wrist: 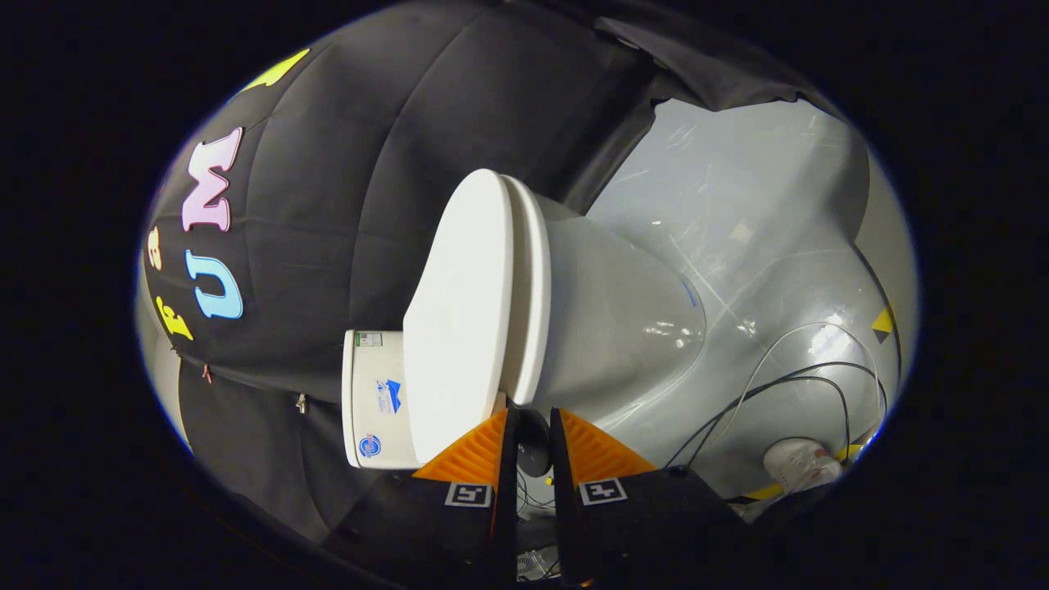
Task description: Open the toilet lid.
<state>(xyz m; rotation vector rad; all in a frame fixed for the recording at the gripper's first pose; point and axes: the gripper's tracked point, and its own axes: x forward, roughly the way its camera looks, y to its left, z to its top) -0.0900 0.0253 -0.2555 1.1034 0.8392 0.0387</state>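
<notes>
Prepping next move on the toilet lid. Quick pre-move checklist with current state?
1. Lid closed on seat: ok.
2. Tool open, holding nothing: ok.
3. Fingers aimed at the lid's edge, gap just ahead of them: ok.
4. Fingers touching lid: cannot tell.
5. Cables on floor beside bowl, away from lid: ok.
6. Tank behind lid, swing room: cannot tell.

Bright overhead light is glaring off the glossy grey floor [737, 270] in white streaks and spots, while the black cloth wall [344, 205] is staying dim. Fisheye distortion is bending everything near the rim, though the white toilet lid [459, 319] is showing sharp and evenly lit.
</notes>
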